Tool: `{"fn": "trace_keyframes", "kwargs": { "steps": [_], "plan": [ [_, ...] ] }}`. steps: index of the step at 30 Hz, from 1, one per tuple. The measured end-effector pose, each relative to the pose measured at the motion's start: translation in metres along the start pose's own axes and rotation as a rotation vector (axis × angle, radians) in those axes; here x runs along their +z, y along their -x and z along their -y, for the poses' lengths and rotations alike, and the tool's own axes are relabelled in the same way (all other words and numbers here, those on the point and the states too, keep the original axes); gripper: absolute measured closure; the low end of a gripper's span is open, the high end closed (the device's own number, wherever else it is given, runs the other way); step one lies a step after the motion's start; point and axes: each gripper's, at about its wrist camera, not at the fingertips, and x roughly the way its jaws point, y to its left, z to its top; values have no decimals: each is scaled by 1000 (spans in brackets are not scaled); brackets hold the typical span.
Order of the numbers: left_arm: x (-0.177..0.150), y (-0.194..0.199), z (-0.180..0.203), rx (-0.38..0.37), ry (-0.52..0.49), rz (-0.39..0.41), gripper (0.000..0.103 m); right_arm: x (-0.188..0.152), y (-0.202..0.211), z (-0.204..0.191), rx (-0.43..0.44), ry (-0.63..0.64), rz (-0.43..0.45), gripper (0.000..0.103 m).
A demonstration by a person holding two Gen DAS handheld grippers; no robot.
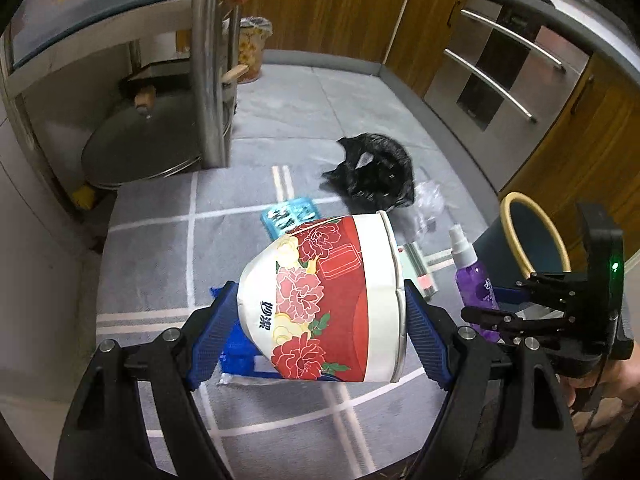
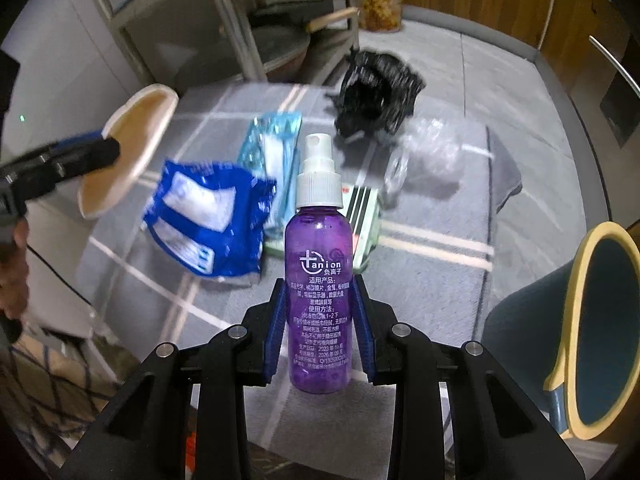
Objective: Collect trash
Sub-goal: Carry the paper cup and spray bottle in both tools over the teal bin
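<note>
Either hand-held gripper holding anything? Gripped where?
Both. The left hand-held gripper clamps the floral paper bowl, one pad at its base end, one at its rim end. The right hand-held gripper clamps the purple spray bottle by its lower body.

The left gripper (image 1: 320, 312) fills the lower middle of its view, angled downward, jaws spread wide and clamped on a paper bowl (image 1: 324, 300). The right gripper (image 2: 320, 328), lower centre of its view, pinches a purple spray bottle (image 2: 319, 280) upright between narrow-set jaws.
</note>
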Motion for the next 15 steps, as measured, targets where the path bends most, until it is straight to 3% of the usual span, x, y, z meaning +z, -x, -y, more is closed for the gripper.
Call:
{"fn": "trace_keyframes", "kwargs": {
  "steps": [15],
  "plan": [
    [19,-13,70,-77,-72,3,24,-14,65,59,-31,-117,160,70]
  ]
}}
